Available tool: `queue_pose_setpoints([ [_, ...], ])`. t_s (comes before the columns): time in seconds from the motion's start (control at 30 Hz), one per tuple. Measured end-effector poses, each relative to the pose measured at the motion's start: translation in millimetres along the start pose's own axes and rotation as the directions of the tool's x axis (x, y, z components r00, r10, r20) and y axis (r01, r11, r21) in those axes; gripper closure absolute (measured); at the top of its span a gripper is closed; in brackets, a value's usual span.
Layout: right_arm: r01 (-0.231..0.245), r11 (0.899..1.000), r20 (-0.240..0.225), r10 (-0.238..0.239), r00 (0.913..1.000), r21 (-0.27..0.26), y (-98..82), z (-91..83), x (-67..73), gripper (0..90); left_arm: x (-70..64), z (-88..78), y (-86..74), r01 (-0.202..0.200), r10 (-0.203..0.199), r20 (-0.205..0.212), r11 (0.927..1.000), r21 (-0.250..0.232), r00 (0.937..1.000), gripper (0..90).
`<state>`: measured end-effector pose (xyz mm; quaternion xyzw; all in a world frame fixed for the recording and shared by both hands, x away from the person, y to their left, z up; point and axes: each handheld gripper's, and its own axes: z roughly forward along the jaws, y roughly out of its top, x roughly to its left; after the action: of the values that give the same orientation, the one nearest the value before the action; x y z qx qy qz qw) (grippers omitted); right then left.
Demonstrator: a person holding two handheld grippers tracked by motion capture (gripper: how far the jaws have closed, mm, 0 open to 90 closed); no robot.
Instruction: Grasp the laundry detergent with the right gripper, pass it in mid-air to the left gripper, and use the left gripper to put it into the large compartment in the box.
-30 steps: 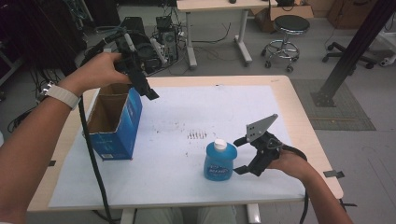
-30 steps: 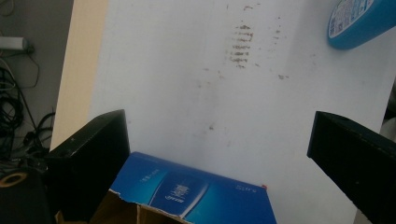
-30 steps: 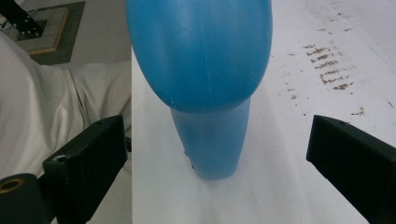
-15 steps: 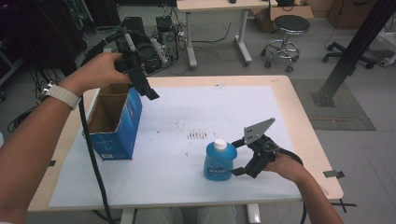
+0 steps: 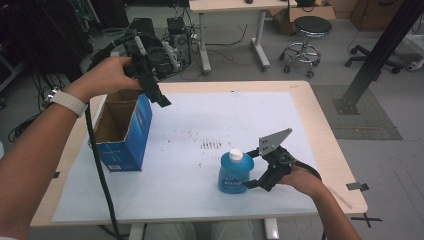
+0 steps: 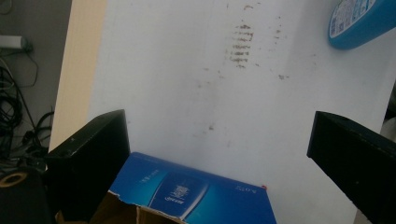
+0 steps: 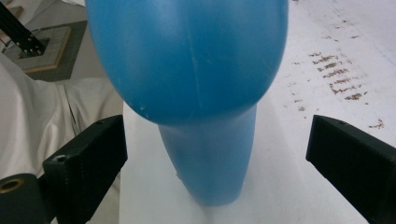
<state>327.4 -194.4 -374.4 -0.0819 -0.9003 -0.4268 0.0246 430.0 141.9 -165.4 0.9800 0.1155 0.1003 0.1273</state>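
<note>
Near edge of table (image 5: 320,115), person's side: right hand (image 5: 300,180) holds the right gripper (image 5: 252,170) low over the white table cover (image 5: 225,120), jaws spread wide, one on each side of a blue plastic bottle (image 5: 235,174) with a white cap (image 5: 235,155). Bottle stands upright, label facing the near edge. In the right gripper view the bottle (image 7: 196,84) sits between the jaws with clear gaps both sides; no contact seen. Grey three-cornered plate (image 5: 274,141) rides on top of that gripper. Just past the bottle, a patch of brown smudges (image 5: 211,145) on the cover. Left side, mid-table: open blue cardboard box (image 5: 122,135), flaps up, inside not visible to the bottom. Above its far rim, left hand (image 5: 107,75) holds the left gripper (image 5: 157,97) in the air, angled down toward the table; jaws apart, nothing between them. Left gripper view looks down past the box edge (image 6: 196,193) to the smudges (image 6: 243,42) and the bottle (image 6: 362,21) well beyond. Wristwatch (image 5: 65,101) on left forearm. Beyond the table: round stool (image 5: 310,30), second desk (image 5: 235,7).
</note>
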Motion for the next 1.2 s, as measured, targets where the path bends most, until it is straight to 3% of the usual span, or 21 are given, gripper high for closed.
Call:
queue_pose_setpoints([
  [0.77,0.001,0.998,-0.013,-0.002,0.9999,-0.056,1.0,21.2,1.8,6.4,-1.0,-0.1,1.1,-0.002,0.002,0.0,1.0,-0.001,1.0,6.2],
  [1.2,0.006,0.998,-0.027,-0.008,0.9996,-0.069,1.0,22.6,1.4,14.8,-0.5,-0.6,0.1,0.0,0.0,-0.002,1.0,0.001,1.0,6.3],
])
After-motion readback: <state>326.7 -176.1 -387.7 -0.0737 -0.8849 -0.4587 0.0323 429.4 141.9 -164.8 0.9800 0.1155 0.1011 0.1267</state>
